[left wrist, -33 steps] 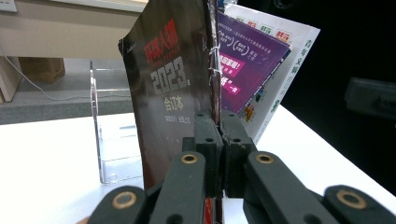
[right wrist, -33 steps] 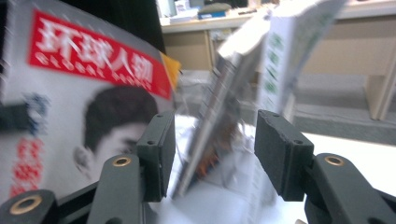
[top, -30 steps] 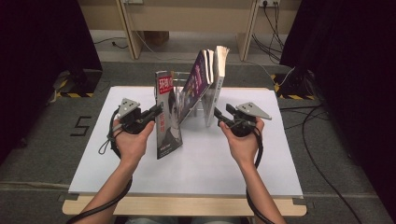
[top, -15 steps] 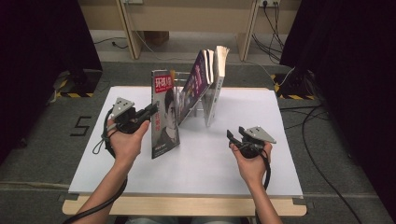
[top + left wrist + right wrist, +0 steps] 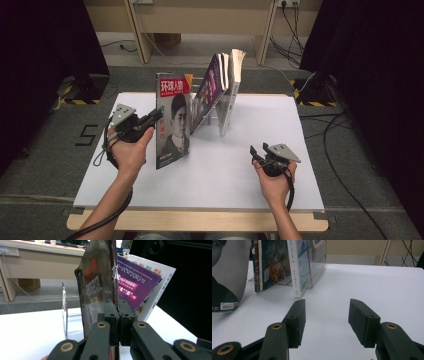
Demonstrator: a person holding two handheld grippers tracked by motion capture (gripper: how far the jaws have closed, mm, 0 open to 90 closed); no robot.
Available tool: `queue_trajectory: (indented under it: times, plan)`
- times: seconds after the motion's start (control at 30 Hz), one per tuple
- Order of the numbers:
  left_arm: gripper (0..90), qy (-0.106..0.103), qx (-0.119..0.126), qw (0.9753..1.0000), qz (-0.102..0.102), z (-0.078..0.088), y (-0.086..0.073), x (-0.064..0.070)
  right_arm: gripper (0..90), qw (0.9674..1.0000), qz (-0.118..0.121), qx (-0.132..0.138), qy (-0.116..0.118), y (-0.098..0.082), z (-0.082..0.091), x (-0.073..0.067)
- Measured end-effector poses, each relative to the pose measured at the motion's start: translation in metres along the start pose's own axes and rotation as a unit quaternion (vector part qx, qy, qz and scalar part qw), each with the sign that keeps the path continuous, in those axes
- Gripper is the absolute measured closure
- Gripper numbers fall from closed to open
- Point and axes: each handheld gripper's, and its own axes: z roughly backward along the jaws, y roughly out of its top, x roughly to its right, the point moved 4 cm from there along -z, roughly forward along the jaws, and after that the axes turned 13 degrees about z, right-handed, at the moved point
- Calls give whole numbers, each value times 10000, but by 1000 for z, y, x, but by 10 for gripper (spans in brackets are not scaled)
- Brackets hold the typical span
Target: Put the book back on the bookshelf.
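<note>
Glossy paper, thin and floppy, the magazine [image 5: 172, 125] stands near the table's [image 5: 300, 150] left edge, pinched at its spine (stiffest there) by the left gripper [image 5: 154, 117]; right gripper [image 5: 256, 152] gapes empty.

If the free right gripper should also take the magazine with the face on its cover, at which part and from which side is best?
Probably the magazine's free right edge, about mid-height, approached from the right gripper's side. The magazine stands upright on the white table, the left gripper already clamps its left edge, and the leaning books crowd it higher up.
</note>
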Motion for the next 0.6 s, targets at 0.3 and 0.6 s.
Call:
queue_trajectory:
  times: [0.3,0.6]
  plan:
    - [875,61,134,9998,157,-2,11,-7,488,10000,-9,-36,-4,-4,-1,1]
    - [874,144,207,9996,149,-8,21,-10,488,10000,-22,-41,8,-4,-1,1]
